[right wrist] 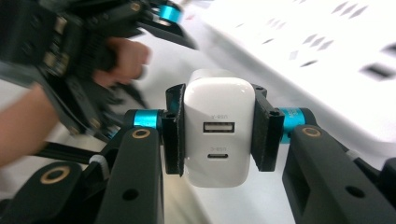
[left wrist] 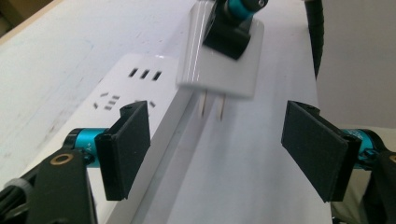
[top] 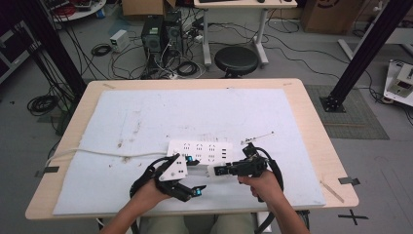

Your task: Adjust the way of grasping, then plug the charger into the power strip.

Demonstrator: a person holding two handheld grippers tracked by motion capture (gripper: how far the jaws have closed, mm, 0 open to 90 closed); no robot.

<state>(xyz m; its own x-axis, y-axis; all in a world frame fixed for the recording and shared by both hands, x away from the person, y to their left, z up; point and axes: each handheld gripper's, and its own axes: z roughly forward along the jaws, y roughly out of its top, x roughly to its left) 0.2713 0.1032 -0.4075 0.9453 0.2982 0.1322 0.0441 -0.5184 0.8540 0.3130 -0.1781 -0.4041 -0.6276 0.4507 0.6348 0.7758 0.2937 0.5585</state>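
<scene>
White charger [right wrist: 218,128] sits clamped between the pads of the right gripper [right wrist: 218,133], which press on its two flat sides; the face with its two ports, one above the other, looks back at the right gripper view's camera. In the left gripper view the same charger [left wrist: 219,53] hangs in the air with its two metal prongs [left wrist: 212,104] pointing down and towards that camera, just beside the long edge of the white power strip [left wrist: 135,93] and not touching it. The left gripper [left wrist: 217,151] has its jaws standing wide apart with nothing between the pads, the charger a little beyond them.

From the high view, both grippers work close to the near edge of the bench [top: 311,122], about midway along it, over the white sheet [top: 146,117] that covers most of the top. The power strip [top: 199,151] lies flat on that sheet, its cable [top: 97,153] running off towards the left edge. The right gripper [top: 217,170] points left and holds the charger [top: 211,170] level just in front of the strip's near side, with the left gripper [top: 192,176] just beside it.
</scene>
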